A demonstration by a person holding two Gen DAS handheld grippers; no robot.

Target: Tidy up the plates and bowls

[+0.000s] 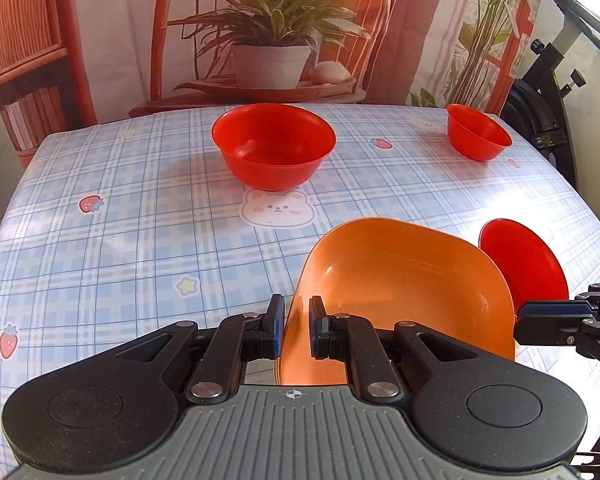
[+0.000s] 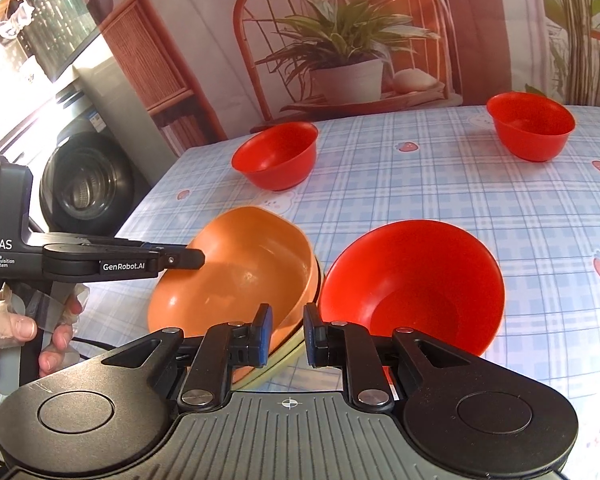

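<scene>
My left gripper [image 1: 296, 328] is shut on the near rim of an orange bowl [image 1: 404, 296], which it holds tilted above the checked tablecloth. In the right wrist view the same orange bowl [image 2: 236, 276] hangs from the left gripper [image 2: 188, 258]. My right gripper [image 2: 286, 334] is shut on the rims of the orange bowl and a pale green plate [image 2: 288, 354] under it. A red bowl [image 2: 412, 292] leans tilted beside them; it also shows in the left wrist view [image 1: 524, 264].
Two more red bowls stand on the table: one at the far middle [image 1: 274, 146], one at the far right [image 1: 478, 132]. The tablecloth [image 1: 120, 240] is blue plaid. A printed plant backdrop hangs behind. A washing machine [image 2: 88, 184] stands left of the table.
</scene>
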